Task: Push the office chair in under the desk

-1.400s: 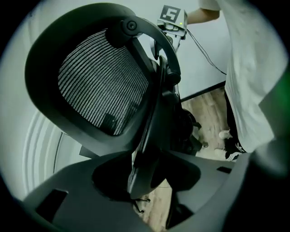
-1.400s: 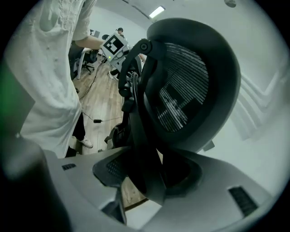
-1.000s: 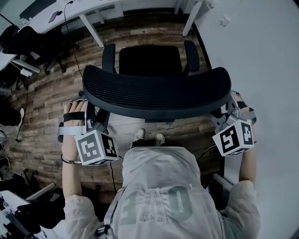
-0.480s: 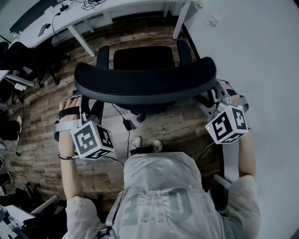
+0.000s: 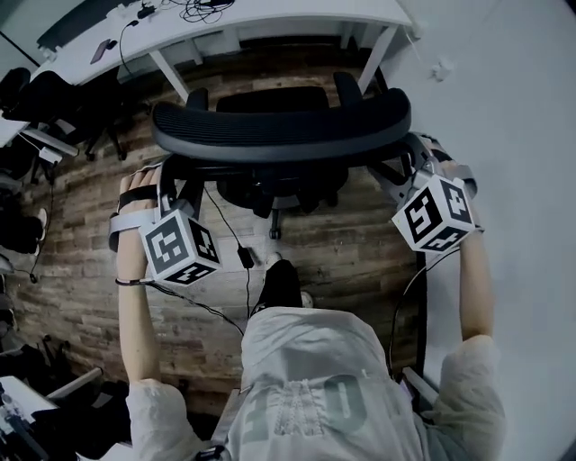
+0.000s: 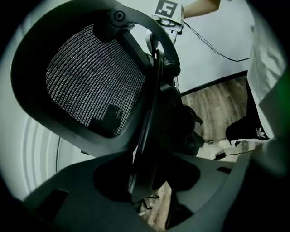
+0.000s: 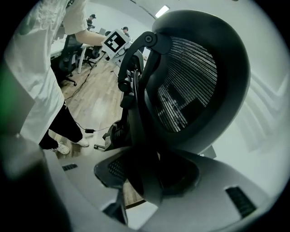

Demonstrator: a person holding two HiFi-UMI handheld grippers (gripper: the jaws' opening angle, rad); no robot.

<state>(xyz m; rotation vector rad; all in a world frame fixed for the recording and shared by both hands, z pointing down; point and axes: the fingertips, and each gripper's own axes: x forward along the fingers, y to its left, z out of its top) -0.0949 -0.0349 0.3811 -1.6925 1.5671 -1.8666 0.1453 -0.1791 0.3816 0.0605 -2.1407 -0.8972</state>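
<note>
left tongs [image 5: 178,194] and right tongs [image 5: 402,173] each clench one end of the office chair [image 5: 270,101] backrest [image 5: 279,135], so an even push can steer it under the table [image 5: 297,20].

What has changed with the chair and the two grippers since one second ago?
The office chair has rolled forward toward the desk; its seat is now near the desk legs. The left gripper and right gripper travelled forward with it, and the person stepped after them. Unchanged: each gripper's jaws stay closed on one end of the backrest.
</note>
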